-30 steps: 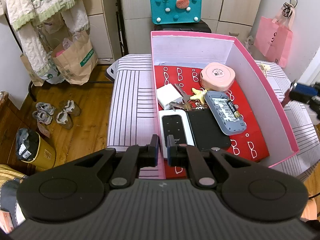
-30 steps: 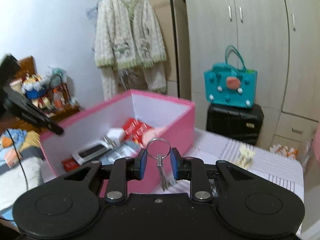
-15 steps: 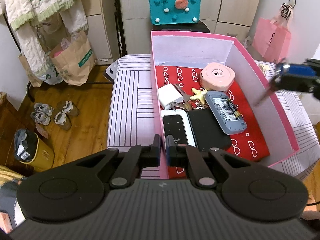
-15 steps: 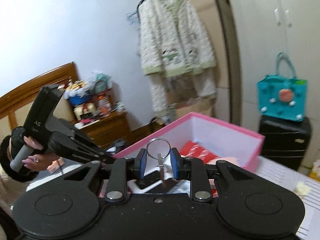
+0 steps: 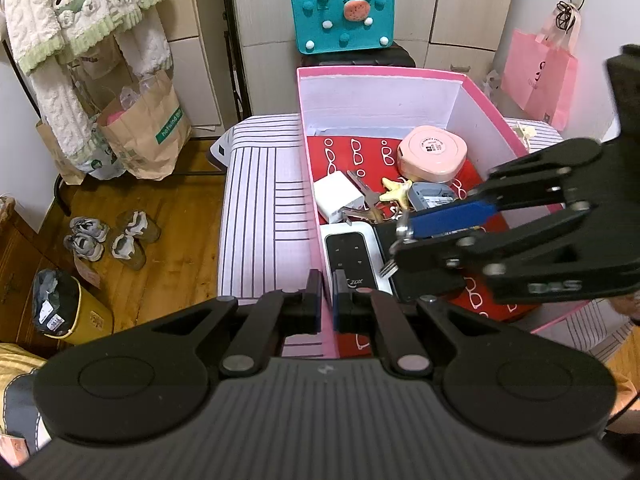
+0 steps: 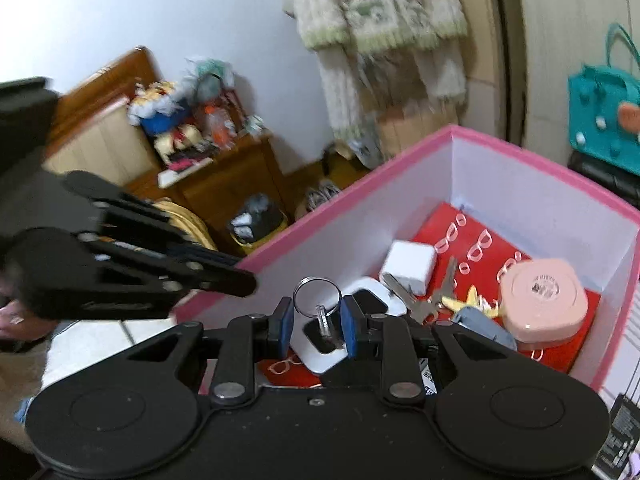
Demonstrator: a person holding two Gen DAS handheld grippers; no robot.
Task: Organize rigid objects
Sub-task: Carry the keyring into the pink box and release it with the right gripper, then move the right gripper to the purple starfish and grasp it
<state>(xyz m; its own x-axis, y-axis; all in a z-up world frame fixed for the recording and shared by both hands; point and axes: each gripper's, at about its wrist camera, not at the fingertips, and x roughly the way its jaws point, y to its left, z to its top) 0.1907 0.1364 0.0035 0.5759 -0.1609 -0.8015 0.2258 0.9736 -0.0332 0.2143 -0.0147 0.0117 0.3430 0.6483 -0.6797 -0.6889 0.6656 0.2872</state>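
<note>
My right claw [image 6: 316,326] has swung in over the near corner of the pink box [image 5: 312,208], pinching the key ring [image 6: 317,295] by its loop, keys dangling: light, stiff, slippery metal best held there, while my left claw [image 5: 327,300] pinches the box's near wall.

A teal felt bag [image 5: 340,20] sits on a black case behind the striped surface [image 5: 260,208]. A cream knitted cardigan [image 5: 76,12] hangs at the left above brown paper bags [image 5: 148,132]. Small shoes [image 5: 112,236] lie on the wooden floor [image 5: 176,216], near a yellow bin [image 5: 68,308]. A pink paper bag [image 5: 540,76] hangs on the right wall. Plush toys [image 6: 168,116] crowd a wooden cabinet [image 6: 224,184].
</note>
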